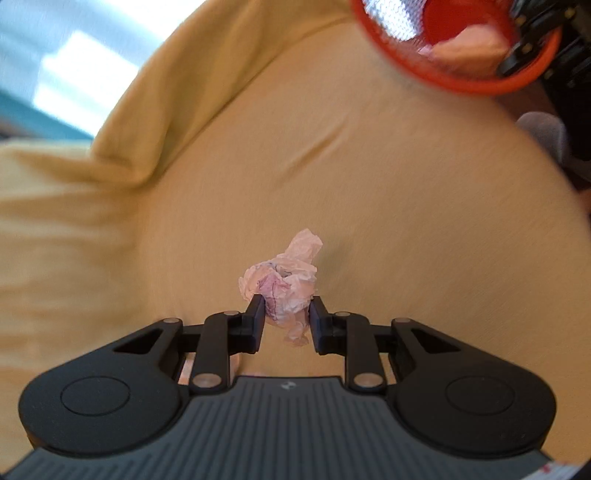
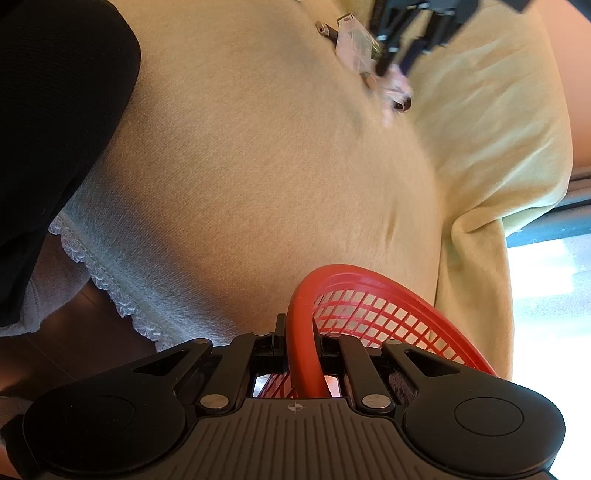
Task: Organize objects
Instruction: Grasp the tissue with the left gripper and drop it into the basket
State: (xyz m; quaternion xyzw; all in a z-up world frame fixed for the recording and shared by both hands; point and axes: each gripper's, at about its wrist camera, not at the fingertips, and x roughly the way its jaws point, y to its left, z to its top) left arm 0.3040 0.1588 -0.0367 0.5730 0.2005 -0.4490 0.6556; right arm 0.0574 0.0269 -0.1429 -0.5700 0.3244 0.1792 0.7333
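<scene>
The left gripper (image 1: 284, 317) has its two black fingers (image 1: 255, 317) pressed in from either side on a crumpled pink tissue (image 1: 284, 284), which bulges out ahead of the tips toward 12 o'clock and hangs a small tail below them. Under it spreads a yellow cloth (image 1: 369, 184), lightly creased, with a thick fold running off toward 10 o'clock. At 1 o'clock in the left wrist view, the red mesh basket (image 1: 461, 79) shows its rim and a pale pink wad (image 1: 469, 48) inside; the dark frame of the other tool sits against its 3 o'clock edge.

The right gripper (image 2: 300, 341) is clamped on the red mesh basket's (image 2: 369, 306) thick rim, one finger on each side of it, and the lattice wall sweeps away toward 3 o'clock. In the right wrist view, the left gripper (image 2: 397, 62) appears blurred at 1 o'clock, with the pink tissue (image 2: 397, 88) at its tips. Just beside it, toward 11 o'clock, lie a small clear wrapper (image 2: 352, 44) and a slim metal-tipped item (image 2: 327, 30), too small to identify. A white lace-edged cloth (image 2: 110, 280) peeks out at 8 o'clock, and a black shape (image 2: 55, 110) fills 10 o'clock.
</scene>
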